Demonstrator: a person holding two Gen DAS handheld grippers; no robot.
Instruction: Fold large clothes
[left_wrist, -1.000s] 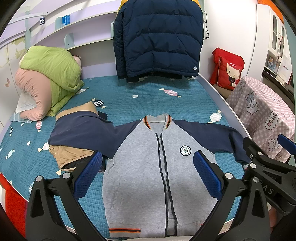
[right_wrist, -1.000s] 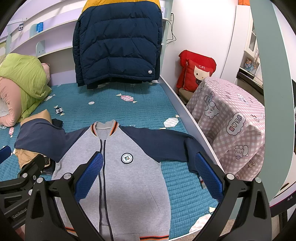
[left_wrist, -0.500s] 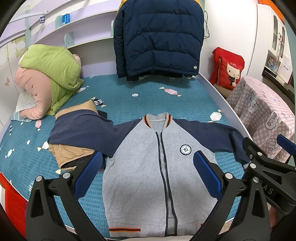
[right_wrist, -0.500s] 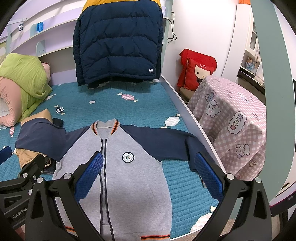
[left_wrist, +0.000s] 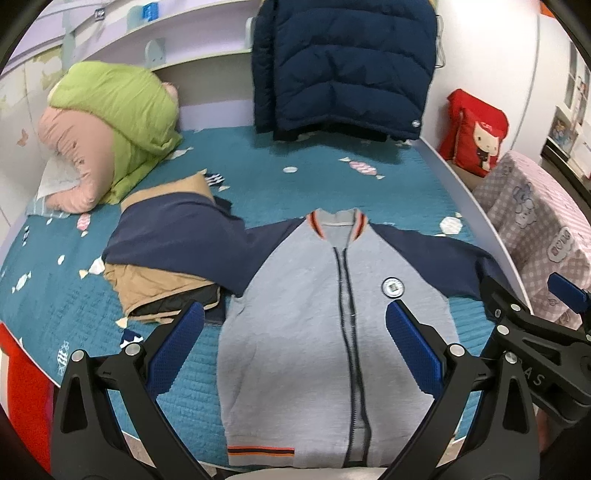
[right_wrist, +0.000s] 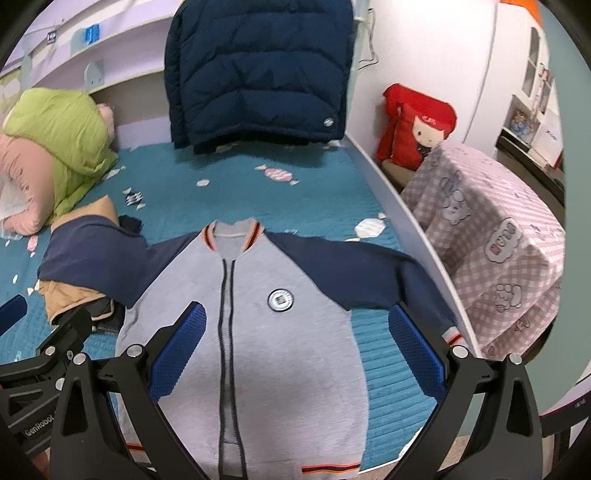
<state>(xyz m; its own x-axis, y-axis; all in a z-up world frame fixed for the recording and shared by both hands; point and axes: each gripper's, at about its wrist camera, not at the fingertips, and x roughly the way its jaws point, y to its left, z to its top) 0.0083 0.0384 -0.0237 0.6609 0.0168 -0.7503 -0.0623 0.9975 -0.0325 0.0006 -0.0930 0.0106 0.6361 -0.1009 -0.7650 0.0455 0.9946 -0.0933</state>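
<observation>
At the far left of the bed, a green and pink quilt was bundled against the wall, well apart from the work. Nearer, a folded tan garment lay on the teal cover, and the jacket's left sleeve was draped across it. The grey jacket itself was spread face up at the near edge of the bed, zipped, hem toward the viewer, collar toward the far side. The left gripper was held above the jacket's lower body, its jaws wide apart and empty. The right gripper was held likewise over the jacket's right half, jaws apart, nothing between them. The right sleeve was stretched out to the right, its cuff reaching the bed's side rail. A navy puffer coat hung at the far end.

The garment was judged laid out but not yet folded; the first fold was taken to be in hand. A sleeve would next need to be pinched near the cuff and carried inward across the chest, the left one being lifted clear of the tan garment.
</observation>
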